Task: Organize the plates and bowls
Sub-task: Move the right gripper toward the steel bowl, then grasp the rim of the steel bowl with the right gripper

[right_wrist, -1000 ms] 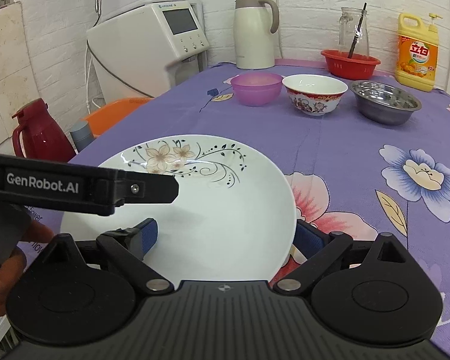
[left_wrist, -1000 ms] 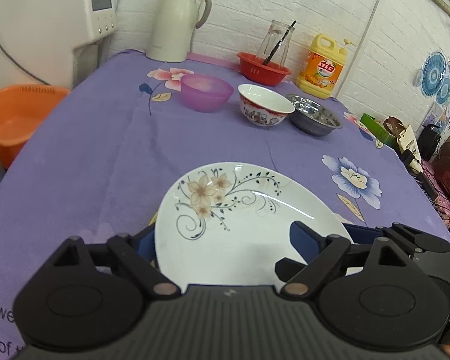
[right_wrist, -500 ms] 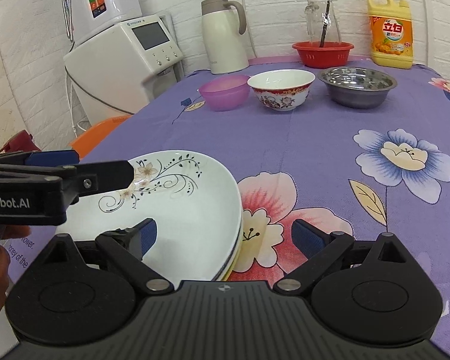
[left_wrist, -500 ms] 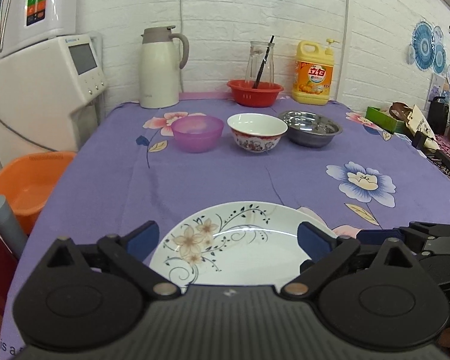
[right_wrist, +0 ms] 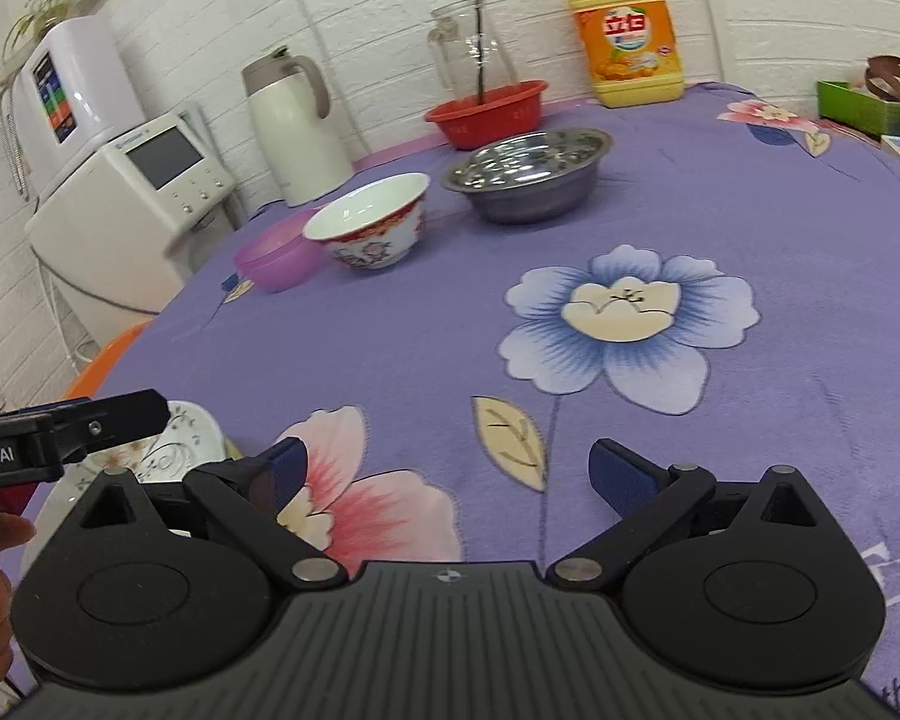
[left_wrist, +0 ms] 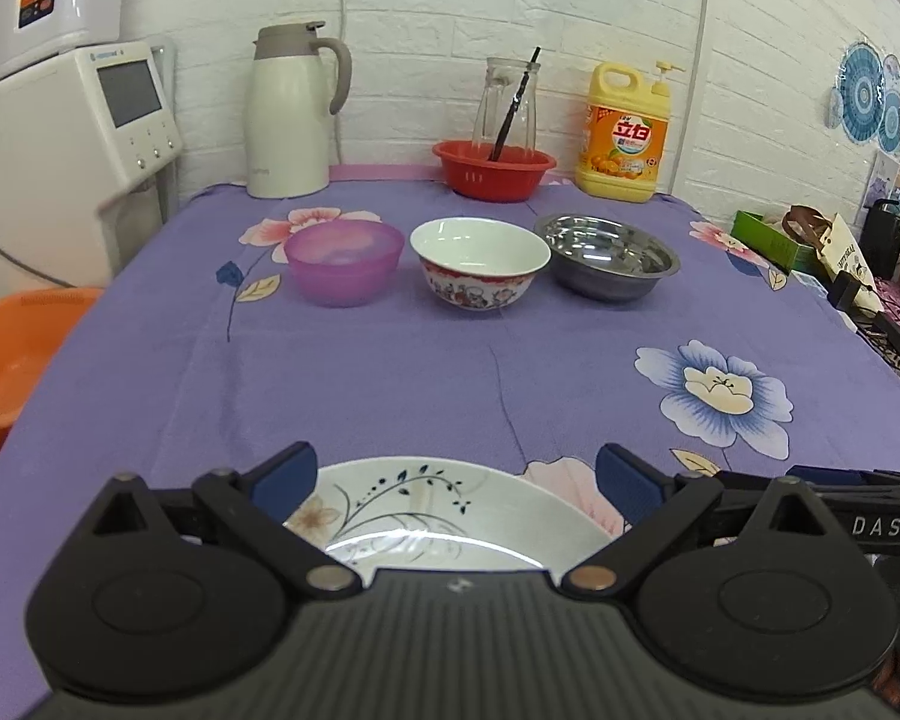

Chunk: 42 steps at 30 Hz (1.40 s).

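White porcelain lay nearest: the flowered plate [left_wrist: 444, 516] sat flat on the purple tabletop [left_wrist: 450, 384], just below and between the spread pads of my left tool [left_wrist: 457, 477], which touched nothing. A second earlier that plate had filled the left view with the tool close over it; since then the jaws had widened and the tool had drawn back toward me, leaving only the plate's far half in sight. I judged the plate released and set down, so the plate portion of the task appeared finished or nearly so.

My right tool [right_wrist: 447, 474] also stood wide apart and empty, over bare cloth and a pink printed flower. It had swung rightward off the plate, which now showed only at the lower left edge of its view, beneath the left tool's finger.

Both tools pointed moderately downward across the tabletop toward the far wall; the right view was rolled, the left level.

Farther back, well apart from the plate, stood the purple bowl [left_wrist: 345, 261], the ceramic bowl [left_wrist: 480, 267] and the steel bowl [left_wrist: 607, 264] in a row, unstacked. They appeared to be the remaining work.
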### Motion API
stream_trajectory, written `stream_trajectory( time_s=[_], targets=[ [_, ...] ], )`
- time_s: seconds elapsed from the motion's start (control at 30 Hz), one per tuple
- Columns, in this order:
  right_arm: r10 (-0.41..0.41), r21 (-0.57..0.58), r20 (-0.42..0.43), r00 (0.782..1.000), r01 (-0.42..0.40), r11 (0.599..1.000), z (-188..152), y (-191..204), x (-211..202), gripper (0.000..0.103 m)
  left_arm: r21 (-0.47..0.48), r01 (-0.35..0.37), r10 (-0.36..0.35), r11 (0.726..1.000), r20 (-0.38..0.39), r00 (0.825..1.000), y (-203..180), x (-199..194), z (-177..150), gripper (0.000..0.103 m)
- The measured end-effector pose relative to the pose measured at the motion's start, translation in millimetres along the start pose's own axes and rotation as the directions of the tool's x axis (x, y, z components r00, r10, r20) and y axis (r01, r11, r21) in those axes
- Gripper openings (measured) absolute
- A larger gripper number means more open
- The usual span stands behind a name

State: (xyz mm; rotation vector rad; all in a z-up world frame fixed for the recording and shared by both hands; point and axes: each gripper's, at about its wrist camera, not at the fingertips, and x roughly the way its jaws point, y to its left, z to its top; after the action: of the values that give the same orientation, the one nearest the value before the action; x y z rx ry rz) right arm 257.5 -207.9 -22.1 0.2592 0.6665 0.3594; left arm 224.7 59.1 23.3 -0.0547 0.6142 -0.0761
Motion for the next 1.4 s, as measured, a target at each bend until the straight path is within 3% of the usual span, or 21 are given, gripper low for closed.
stream_trajectory(
  time_s=[0.13,0.27,0.4,0.57,0.7,0.73,0.87,1.07,1.23,1.4],
  targets=[
    [-0.022,-0.004,0.005,1.000,0.022,1.000,23.4,-20.2,8.5,0.103,0.017,0.001,0.000,1.000,-0.016,1.000,-4.7,14.9,6.4,0.098],
    [-0.072,-0.084,0.053,0.996,0.077,0.994,86.9,-31.3,30.5,0.103,0.012,0.009,-0.009,1.000,-0.014,1.000,-3.6,22.2,12.0,0.098],
    [-0.149,-0.111,0.037,0.988,0.152,0.982,150.6,-43.1,80.8,0.103,-0.009,0.008,-0.008,1.000,-0.011,1.000,3.2,25.3,16.3,0.098],
    [-0.275,-0.186,-0.033,0.961,0.265,0.946,184.3,-49.5,156.7,0.103,-0.023,-0.023,0.023,0.999,-0.017,1.000,19.4,25.9,22.5,0.098],
    [-0.337,-0.220,-0.170,0.926,0.298,0.929,185.8,-61.1,205.1,0.103,-0.039,-0.039,0.039,0.998,-0.017,0.999,32.7,26.6,27.1,0.098],
    [-0.329,-0.214,-0.170,0.929,0.291,0.932,185.0,-63.6,206.0,0.103,-0.043,-0.038,0.038,0.998,-0.015,0.999,34.5,27.0,28.6,0.098],
    [-0.345,-0.252,-0.218,0.913,0.288,0.924,183.2,-64.3,196.5,0.103,-0.053,0.002,-0.003,0.999,-0.021,1.000,33.4,35.1,36.4,0.098],
    [-0.316,-0.328,-0.306,0.898,0.212,0.920,157.7,-57.7,160.6,0.103,-0.005,0.083,-0.083,0.997,-0.022,0.996,11.9,36.8,50.1,0.098],
    [-0.254,-0.357,-0.280,0.926,0.146,0.923,131.4,-51.0,126.0,0.103,-0.018,0.196,-0.196,0.980,-0.035,0.980,-14.0,49.5,71.4,0.098],
    [-0.235,-0.269,-0.186,0.954,0.180,0.946,126.6,-58.7,136.9,0.103,-0.154,0.238,-0.255,0.959,-0.104,0.961,-40.7,97.9,90.5,0.098]
  ],
)
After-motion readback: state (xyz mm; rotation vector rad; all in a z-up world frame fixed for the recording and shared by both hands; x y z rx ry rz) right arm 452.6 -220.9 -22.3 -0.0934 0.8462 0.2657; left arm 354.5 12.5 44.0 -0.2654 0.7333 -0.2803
